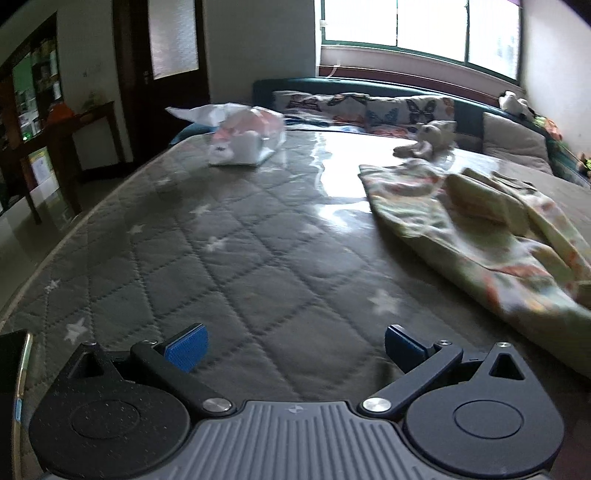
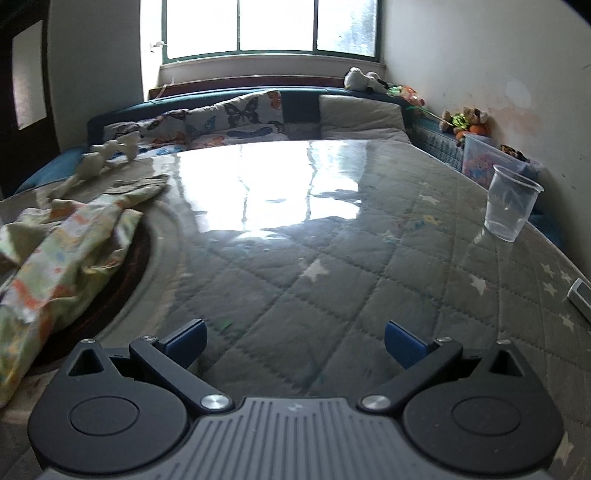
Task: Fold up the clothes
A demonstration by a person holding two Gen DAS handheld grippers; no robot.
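My left gripper and right gripper gape wide, empty, above the grey quilted star-print surface. The crumpled pale floral garment lies between them. Only my left view shows the white tissue pack; only my right, the clear plastic cup.

The quilted table bears a crumpled garment, cup and bag.

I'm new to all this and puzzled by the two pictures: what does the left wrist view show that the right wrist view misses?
Left only: a tissue pack, a dark door.
Right only: a clear plastic cup, a plastic box by the wall.
Both: the crumpled patterned garment on the quilted surface, butterfly pillows, the window.
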